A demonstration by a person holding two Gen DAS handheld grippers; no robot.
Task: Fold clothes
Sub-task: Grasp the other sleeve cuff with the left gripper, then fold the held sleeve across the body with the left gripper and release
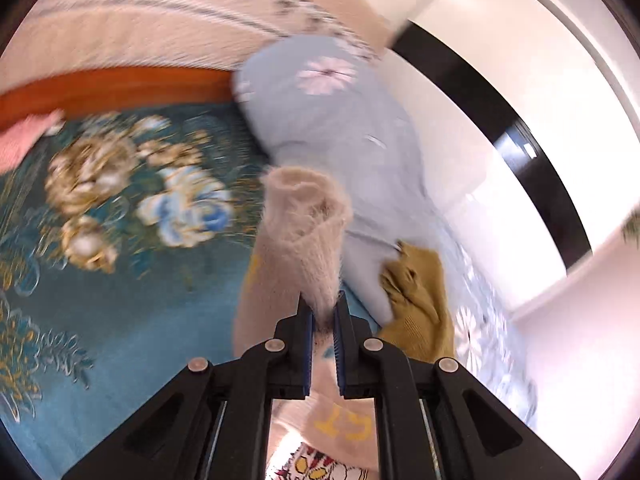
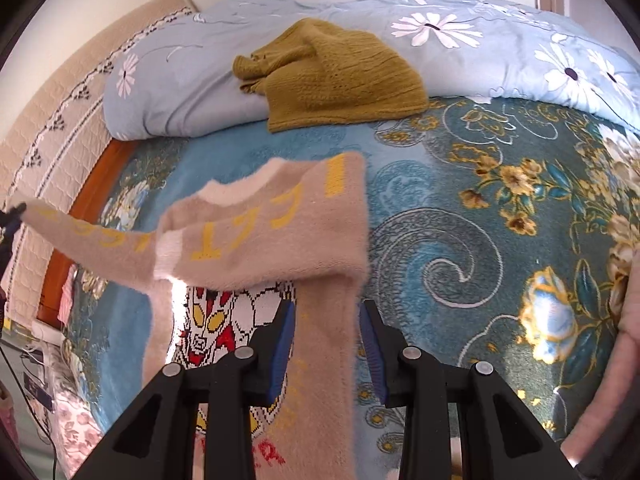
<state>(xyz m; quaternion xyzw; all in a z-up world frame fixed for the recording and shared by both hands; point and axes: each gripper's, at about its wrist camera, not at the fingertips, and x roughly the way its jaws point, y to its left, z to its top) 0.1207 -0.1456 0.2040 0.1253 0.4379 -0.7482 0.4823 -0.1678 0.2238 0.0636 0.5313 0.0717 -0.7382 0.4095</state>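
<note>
A fuzzy beige sweater (image 2: 272, 240) with yellow letters, white neck trim and a red, white and yellow cartoon figure hangs lifted over the teal floral blanket (image 2: 460, 208). My right gripper (image 2: 328, 308) is shut on a strip of its fabric, which fills the gap between the blue pads. One sleeve stretches left to my left gripper (image 2: 12, 216) at the frame's edge. In the left wrist view, my left gripper (image 1: 323, 312) is shut on the sleeve cuff (image 1: 304, 216), which stands up beyond the fingertips. That view is motion-blurred.
A mustard knit garment (image 2: 332, 76) lies crumpled on a rolled light-blue daisy quilt (image 2: 500, 40) at the blanket's far side. A wooden bed edge (image 2: 86, 184) and a beige quilted cover (image 2: 48, 128) run along the left. Pink fabric (image 2: 628, 340) shows at the right edge.
</note>
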